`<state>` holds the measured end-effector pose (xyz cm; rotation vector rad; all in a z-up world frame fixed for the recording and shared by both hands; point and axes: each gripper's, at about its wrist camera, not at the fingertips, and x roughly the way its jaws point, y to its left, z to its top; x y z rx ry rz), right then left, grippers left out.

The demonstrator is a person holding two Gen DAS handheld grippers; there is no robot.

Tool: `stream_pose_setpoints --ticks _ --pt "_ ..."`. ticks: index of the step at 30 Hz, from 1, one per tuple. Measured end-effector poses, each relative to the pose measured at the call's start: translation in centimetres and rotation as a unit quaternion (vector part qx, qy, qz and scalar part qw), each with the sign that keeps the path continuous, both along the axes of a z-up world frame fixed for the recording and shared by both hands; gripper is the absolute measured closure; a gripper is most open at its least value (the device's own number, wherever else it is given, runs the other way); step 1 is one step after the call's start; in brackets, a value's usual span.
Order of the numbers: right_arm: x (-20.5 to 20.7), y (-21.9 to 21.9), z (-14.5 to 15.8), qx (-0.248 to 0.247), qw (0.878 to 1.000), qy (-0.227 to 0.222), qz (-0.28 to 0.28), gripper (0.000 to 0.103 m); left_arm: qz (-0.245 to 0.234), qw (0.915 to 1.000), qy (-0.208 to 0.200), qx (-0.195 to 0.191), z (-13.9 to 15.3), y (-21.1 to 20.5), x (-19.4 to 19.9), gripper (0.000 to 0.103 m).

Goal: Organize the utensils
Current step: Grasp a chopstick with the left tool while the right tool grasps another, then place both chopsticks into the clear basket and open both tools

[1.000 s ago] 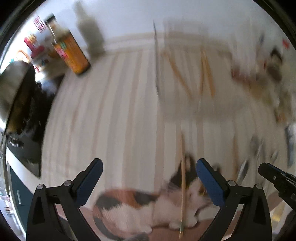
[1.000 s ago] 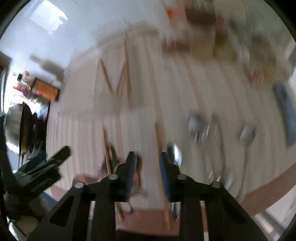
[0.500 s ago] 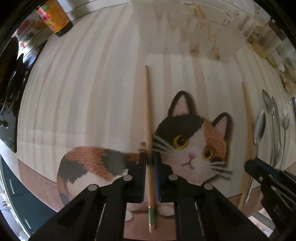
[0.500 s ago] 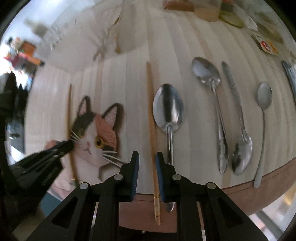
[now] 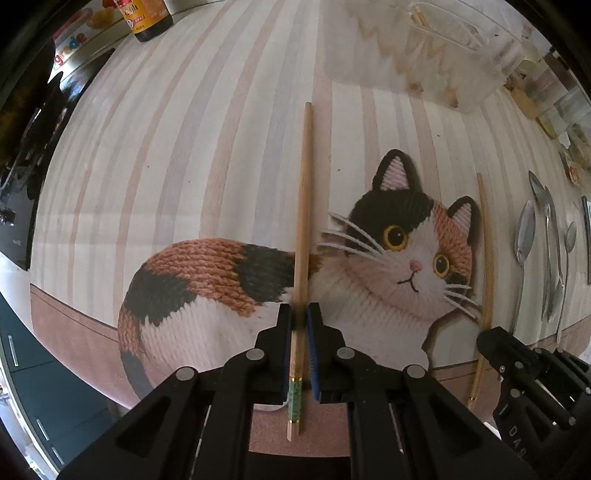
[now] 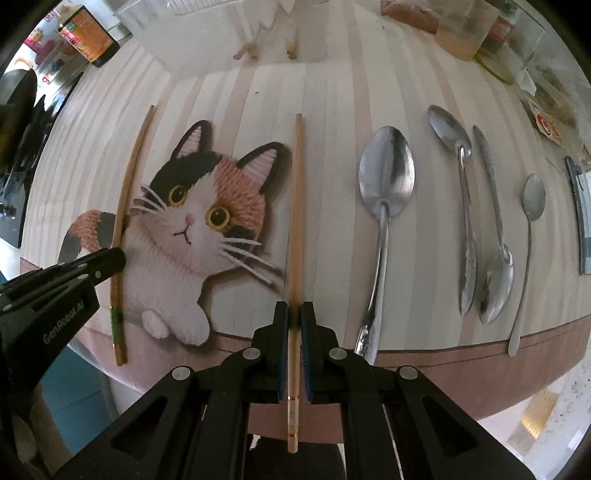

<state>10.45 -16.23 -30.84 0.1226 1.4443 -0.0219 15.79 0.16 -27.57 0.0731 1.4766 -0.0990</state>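
Observation:
Two wooden chopsticks lie on a striped placemat with a knitted-cat picture [image 5: 207, 280]. The green-banded chopstick [image 5: 303, 206] runs across the cat's body, and my left gripper [image 5: 299, 317] is shut on it near its thick end. To the right of the cat's head, the second chopstick [image 6: 296, 206] sits between the pads of my right gripper [image 6: 294, 314], whose jaws are closing and pinch it. Each gripper also shows in the other's view: the left gripper [image 6: 110, 258] and the right gripper [image 5: 489, 341]. Both point down at the mat.
Several metal spoons [image 6: 386, 184] lie side by side to the right of the chopsticks. A clear plastic container [image 5: 436, 51] holding more chopsticks stands at the mat's far side. A sauce bottle [image 6: 86, 33] is at the far left. The mat's brown front border [image 6: 480, 354] lies along the table edge.
Both grippers came down close to the mat. The left went from wide open to shut on the green-banded chopstick. The right narrowed its jaws onto the other chopstick.

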Motion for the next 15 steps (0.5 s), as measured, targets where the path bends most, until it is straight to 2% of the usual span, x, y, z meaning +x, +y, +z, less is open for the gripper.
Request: stream_pose_setpoints --ticks 9,15 --pt "-2.0 -1.3 0.4 0.006 1.0 0.015 -0.009 0.096 -0.005 1.0 0.005 -0.002 -0.2 0.2 0.2 0.095" --pt "-0.1 -1.0 0.7 -0.002 1.0 0.019 -0.012 0.095 -0.007 0.9999 0.009 -0.003 -0.2 0.1 0.5 0.095"
